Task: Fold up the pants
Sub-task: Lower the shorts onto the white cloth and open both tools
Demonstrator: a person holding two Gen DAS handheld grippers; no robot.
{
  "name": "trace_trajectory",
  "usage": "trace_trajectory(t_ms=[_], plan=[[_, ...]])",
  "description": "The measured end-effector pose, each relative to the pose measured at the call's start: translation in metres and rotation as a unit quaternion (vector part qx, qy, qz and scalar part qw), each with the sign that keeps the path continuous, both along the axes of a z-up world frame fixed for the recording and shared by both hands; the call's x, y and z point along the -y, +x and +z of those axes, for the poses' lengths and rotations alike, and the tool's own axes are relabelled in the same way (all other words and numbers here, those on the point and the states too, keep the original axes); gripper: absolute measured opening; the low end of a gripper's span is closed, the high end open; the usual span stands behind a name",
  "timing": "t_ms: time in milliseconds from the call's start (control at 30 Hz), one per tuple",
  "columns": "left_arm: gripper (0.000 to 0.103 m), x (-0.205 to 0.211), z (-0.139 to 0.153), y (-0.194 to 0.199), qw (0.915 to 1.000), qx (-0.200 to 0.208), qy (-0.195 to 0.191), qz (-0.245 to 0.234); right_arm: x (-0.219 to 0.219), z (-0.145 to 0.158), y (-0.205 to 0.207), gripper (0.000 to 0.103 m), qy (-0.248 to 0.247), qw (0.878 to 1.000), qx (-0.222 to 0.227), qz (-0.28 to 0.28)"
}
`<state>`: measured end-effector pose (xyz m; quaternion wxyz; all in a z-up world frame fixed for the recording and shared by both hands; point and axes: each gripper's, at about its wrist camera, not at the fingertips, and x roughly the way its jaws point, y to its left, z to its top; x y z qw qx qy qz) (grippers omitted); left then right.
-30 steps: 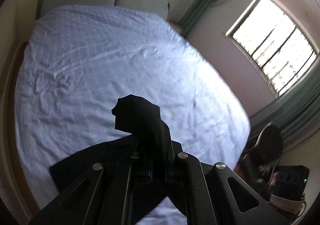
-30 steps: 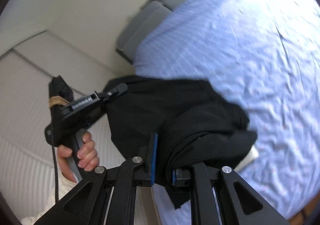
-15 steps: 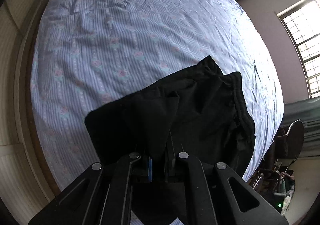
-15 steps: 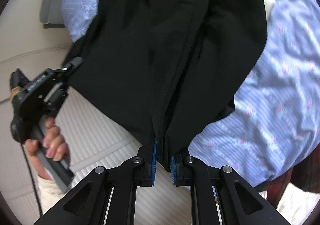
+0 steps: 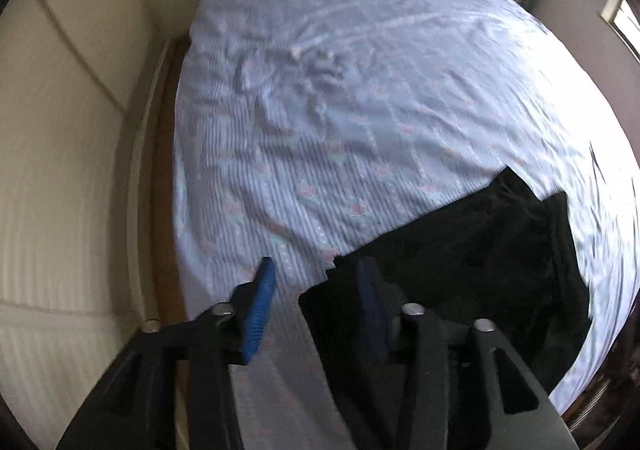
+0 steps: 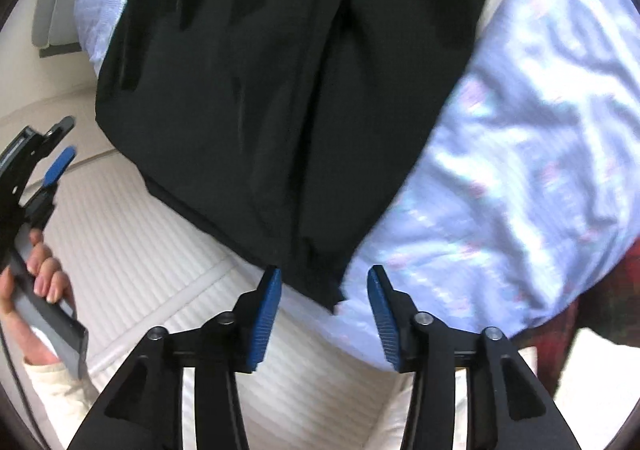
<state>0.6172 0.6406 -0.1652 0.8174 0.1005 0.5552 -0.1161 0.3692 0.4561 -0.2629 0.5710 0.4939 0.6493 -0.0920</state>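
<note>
At the near edge of the light blue striped bed sheet, the black fabric pants lie released; both the left gripper and the right gripper have just spread open. The overhanging corner may slide off.

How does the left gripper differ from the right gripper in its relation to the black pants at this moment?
The left gripper has bedsheet between its pads, with the black pants edge beside its right pad; the right gripper has the pants' corner lying between its pads. The left gripper is over the bed; the right gripper is at the bed's edge. Both have just been opening, and neither pinches the cloth.
</note>
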Motion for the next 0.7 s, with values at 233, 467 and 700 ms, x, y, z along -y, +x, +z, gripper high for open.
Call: trace_trajectory(t_ms=[233, 467, 700], plan=[[0.069, 0.004, 0.04, -0.077, 0.9979, 0.032, -0.03, -0.047, 0.07, 0.063, -0.025, 0.07, -0.095, 0.991, 0.089, 0.037], [0.078, 0.038, 0.07, -0.173, 0.9957, 0.05, -0.045, -0.064, 0.13, 0.14, -0.062, 0.077, -0.21, 0.957, 0.184, 0.081], [0.09, 0.118, 0.104, -0.264, 0.988, 0.113, -0.013, -0.104, 0.187, 0.191, -0.107, 0.084, -0.297, 0.912, 0.248, 0.135]])
